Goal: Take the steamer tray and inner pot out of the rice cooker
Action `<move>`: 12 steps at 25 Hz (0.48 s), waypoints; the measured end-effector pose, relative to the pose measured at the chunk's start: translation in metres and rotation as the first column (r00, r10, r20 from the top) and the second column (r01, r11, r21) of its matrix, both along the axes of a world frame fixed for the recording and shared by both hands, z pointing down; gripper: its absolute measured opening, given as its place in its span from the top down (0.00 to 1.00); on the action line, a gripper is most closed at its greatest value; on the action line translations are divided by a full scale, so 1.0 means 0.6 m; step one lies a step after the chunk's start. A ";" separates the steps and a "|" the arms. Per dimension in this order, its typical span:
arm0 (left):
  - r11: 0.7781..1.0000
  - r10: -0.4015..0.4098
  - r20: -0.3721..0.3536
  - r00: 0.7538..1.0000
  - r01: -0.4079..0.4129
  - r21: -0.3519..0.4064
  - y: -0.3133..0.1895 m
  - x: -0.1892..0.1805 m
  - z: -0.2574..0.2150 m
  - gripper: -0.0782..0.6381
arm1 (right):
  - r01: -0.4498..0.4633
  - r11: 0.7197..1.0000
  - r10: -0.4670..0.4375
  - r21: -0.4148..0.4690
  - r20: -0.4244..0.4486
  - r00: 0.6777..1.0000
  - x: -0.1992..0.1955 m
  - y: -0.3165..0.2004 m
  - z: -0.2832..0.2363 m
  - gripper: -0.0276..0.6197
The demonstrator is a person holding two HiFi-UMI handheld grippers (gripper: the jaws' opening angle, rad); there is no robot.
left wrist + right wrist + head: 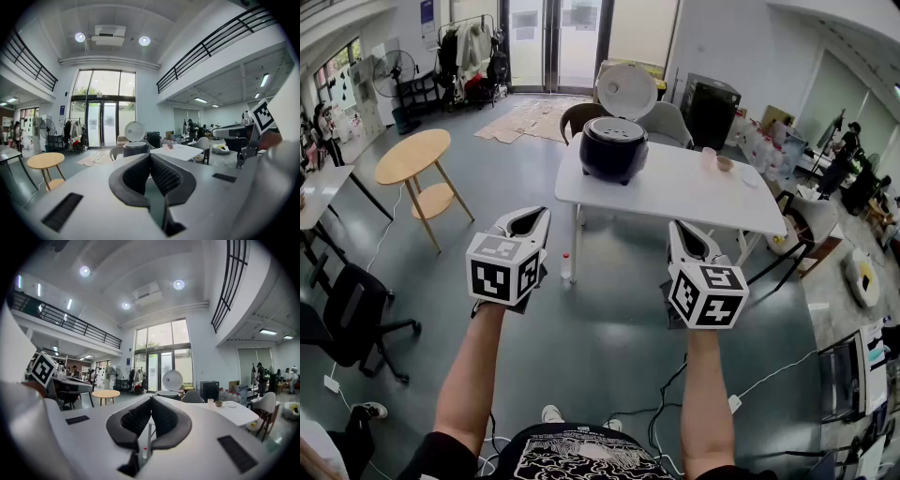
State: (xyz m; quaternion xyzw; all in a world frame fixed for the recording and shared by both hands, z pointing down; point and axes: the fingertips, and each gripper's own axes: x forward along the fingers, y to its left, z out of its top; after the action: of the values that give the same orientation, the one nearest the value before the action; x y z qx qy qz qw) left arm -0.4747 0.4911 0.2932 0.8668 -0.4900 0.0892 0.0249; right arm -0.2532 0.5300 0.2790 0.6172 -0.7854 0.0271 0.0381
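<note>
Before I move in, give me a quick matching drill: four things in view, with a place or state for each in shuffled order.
Things:
1. rice cooker lid
2. left claw
3. round wooden table
4. small bowl

Places or states:
A. shut, nothing held
B. standing open
C. on the white table, right of the rice cooker
D. on the floor, left of the white table

Pairs: 1-B; 2-A; 3-D; 4-C

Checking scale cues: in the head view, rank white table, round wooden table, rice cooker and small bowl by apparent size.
white table
round wooden table and rice cooker, too close to rank
small bowl
</note>
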 end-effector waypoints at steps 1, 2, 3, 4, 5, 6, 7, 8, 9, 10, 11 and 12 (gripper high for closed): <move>1.000 0.000 0.001 1.000 0.000 0.002 -0.001 -0.002 0.000 0.87 | -0.003 1.000 0.003 0.006 0.002 1.000 -0.001 -0.001 0.000 0.94; 1.000 0.001 0.002 1.000 -0.001 0.004 -0.002 -0.003 0.000 0.87 | -0.006 1.000 0.006 0.011 0.004 1.000 -0.002 -0.001 0.000 0.94; 1.000 0.001 0.003 1.000 -0.001 0.005 -0.003 -0.003 -0.001 0.87 | -0.009 1.000 0.009 0.015 0.005 1.000 -0.001 -0.002 0.000 0.94; 1.000 0.001 0.003 1.000 -0.001 0.007 -0.004 -0.002 -0.002 0.87 | -0.012 1.000 0.012 0.017 0.005 1.000 0.001 -0.002 0.000 0.94; 1.000 0.001 0.003 1.000 -0.001 0.008 -0.005 0.000 -0.002 0.87 | -0.014 1.000 0.014 0.018 0.005 1.000 0.004 -0.003 -0.001 0.94; 1.000 0.001 0.003 1.000 -0.001 0.009 -0.005 0.002 -0.003 0.87 | -0.015 1.000 0.015 0.019 0.006 1.000 0.007 -0.003 -0.002 0.94; 1.000 0.000 0.003 1.000 0.000 0.011 -0.006 0.003 -0.003 0.87 | -0.017 1.000 0.017 0.019 0.007 1.000 0.009 -0.004 -0.002 0.94; 1.000 -0.001 0.002 1.000 0.001 0.012 -0.007 0.003 -0.003 0.87 | -0.019 1.000 0.019 0.019 0.006 1.000 0.009 -0.004 -0.001 0.94; 1.000 -0.002 -0.001 1.000 0.002 0.014 -0.008 0.001 -0.003 0.87 | -0.023 1.000 0.023 0.018 0.005 1.000 0.009 -0.004 0.000 0.94; 1.000 -0.004 -0.004 1.000 0.004 0.016 -0.009 -0.001 -0.003 0.87 | -0.026 0.999 0.026 0.018 0.003 1.000 0.008 -0.004 0.001 0.93; 1.000 -0.006 -0.008 1.000 0.006 0.018 -0.010 -0.004 -0.002 0.87 | -0.028 0.999 0.028 0.019 0.003 1.000 0.007 -0.005 0.002 0.92; 1.000 -0.008 -0.012 1.000 0.008 0.021 -0.012 -0.006 -0.002 0.87 | -0.029 0.999 0.029 0.019 0.003 1.000 0.007 -0.006 0.003 0.91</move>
State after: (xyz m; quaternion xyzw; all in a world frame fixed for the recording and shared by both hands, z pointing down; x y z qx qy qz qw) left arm -0.4783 0.4841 0.2920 0.8656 -0.4941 0.0791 0.0191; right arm -0.2489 0.5265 0.2806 0.6287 -0.7768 0.0211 0.0305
